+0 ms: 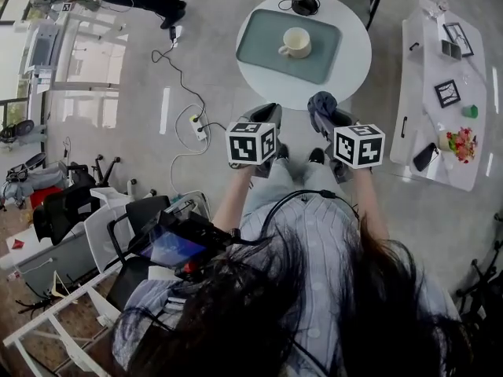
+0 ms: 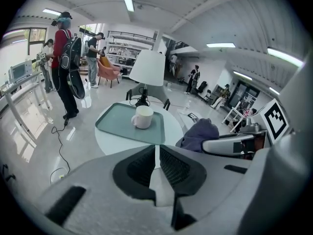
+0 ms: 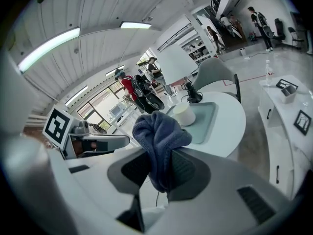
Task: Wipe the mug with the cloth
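Sitting in front of the person, the round white table (image 1: 354,61) is carrying a grey-green tray (image 1: 259,49). The tray seems to be serving as a fixed spot for the work, within reach of both arms.

Both grippers are hovering side by side over the table's near edge, pointing at the tray and well short of it. This is looking like the approach, with wiping not yet begun.

The right gripper (image 3: 159,168) is clamping the cloth (image 3: 159,131) between its jaws. The blue-grey fabric is bunching up above the pads in a soft lump and trailing a little below them, so a padded face is pointing toward the tray, ready to rub.

The left gripper (image 2: 157,163) is carrying nothing. Its jaws are sitting almost together, with only a thin slit of table showing between them. My guess is that it is waiting to open and steady the mug while the other one wipes.

The mug (image 1: 296,42) is standing upright on the tray, a little right of its middle and apart from both grippers. It is cream-white, mouth up, its handle pointing to the person's left, and it is looking empty.
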Available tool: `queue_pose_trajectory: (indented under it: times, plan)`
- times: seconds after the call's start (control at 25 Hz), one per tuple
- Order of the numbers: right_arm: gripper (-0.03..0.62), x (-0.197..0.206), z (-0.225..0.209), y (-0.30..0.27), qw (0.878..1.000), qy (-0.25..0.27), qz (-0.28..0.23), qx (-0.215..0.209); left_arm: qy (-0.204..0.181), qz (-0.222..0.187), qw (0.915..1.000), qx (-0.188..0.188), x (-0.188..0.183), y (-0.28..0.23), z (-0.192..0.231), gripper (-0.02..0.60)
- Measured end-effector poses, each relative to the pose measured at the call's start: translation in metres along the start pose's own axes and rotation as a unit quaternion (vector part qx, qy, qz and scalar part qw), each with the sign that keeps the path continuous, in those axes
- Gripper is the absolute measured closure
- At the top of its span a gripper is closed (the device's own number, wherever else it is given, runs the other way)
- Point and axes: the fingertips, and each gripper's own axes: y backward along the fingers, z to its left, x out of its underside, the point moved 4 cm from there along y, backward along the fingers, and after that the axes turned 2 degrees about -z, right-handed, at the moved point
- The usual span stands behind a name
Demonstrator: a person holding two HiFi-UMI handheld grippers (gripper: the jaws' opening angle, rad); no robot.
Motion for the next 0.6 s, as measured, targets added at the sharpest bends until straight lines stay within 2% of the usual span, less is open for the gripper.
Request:
queue_pose_trajectory:
  times: [0.28, 0.6]
  plan:
    - [0.496, 0.018, 0.021, 0.0, 1.0, 0.013, 0.007, -0.006, -0.016, -0.009, 0.9998, 0.0, 0.022, 0.027, 0.003, 0.54]
    - [0.496, 0.055, 0.083, 0.001, 1.0, 0.026, 0.005, -0.01, -0.02, -0.019, 0.9995, 0.016, 0.063, 0.079, 0.017, 0.54]
